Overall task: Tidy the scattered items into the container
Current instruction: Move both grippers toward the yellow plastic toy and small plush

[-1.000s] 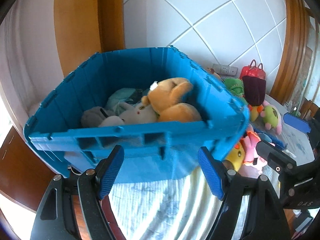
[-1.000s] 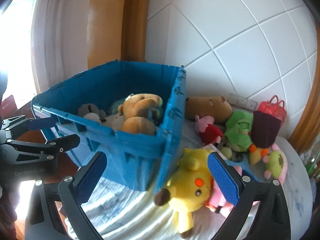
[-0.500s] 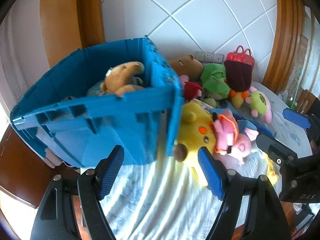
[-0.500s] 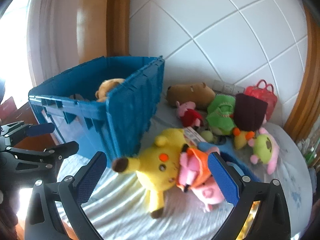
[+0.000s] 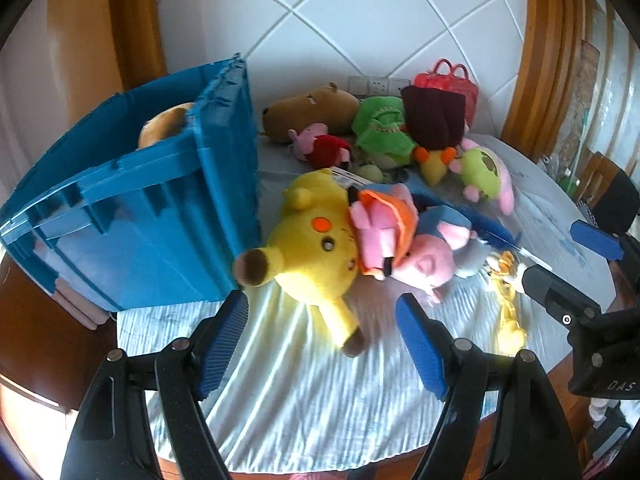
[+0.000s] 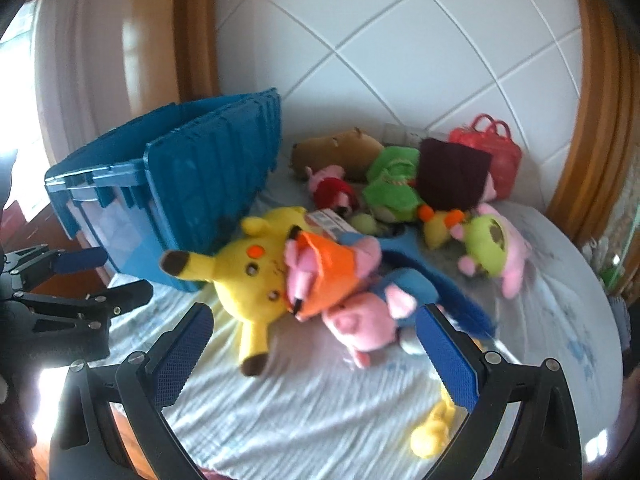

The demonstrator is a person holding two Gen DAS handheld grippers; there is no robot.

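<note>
A blue plastic crate (image 5: 160, 216) (image 6: 188, 196) stands at the left of the table, with a tan plush bear (image 5: 164, 124) showing over its rim. Beside it lies a yellow Pikachu plush (image 5: 316, 248) (image 6: 248, 276), with a pink and orange plush (image 5: 380, 228) (image 6: 320, 276) and a pink pig plush (image 5: 424, 264) (image 6: 360, 324) against it. My left gripper (image 5: 324, 344) is open and empty, just in front of the Pikachu. My right gripper (image 6: 312, 356) is open and empty, in front of the same pile.
Further back lie a brown capybara plush (image 5: 312, 108), a green plush (image 5: 384, 128), a dark maroon plush (image 5: 434, 116), a red handbag (image 5: 446, 80) and a green-and-pink plush (image 5: 486, 172). A small yellow toy (image 6: 432, 428) lies near the front right. The white cloth's edge (image 5: 280, 448) is close in front.
Both views have swung right, from the crate towards the plush pile. The crate now sits at the left and the Pikachu pile is centred. Both grippers stay open and empty.
</note>
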